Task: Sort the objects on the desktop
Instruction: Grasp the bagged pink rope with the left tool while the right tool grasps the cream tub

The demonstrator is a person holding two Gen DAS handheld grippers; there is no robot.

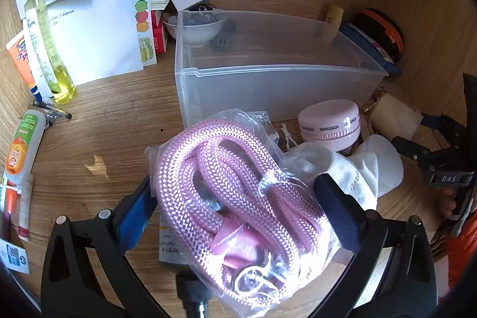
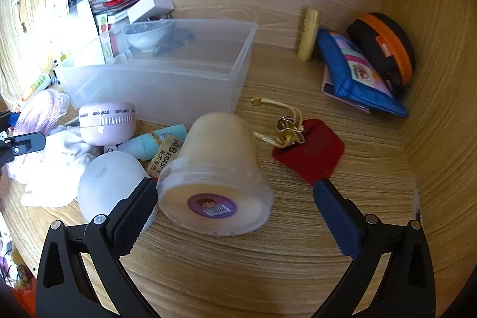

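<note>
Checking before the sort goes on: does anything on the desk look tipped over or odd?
Yes. The lidded plastic cup lies tipped on its side before the clear bin, its lid toward the open right tongs. Nothing looks spilled.

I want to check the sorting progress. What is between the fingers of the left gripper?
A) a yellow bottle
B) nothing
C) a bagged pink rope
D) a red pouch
C: in the left wrist view the left gripper has a bagged pink rope between its fingers.

Close wrist views, seemingly sharing bin (image 1: 268, 73).
</note>
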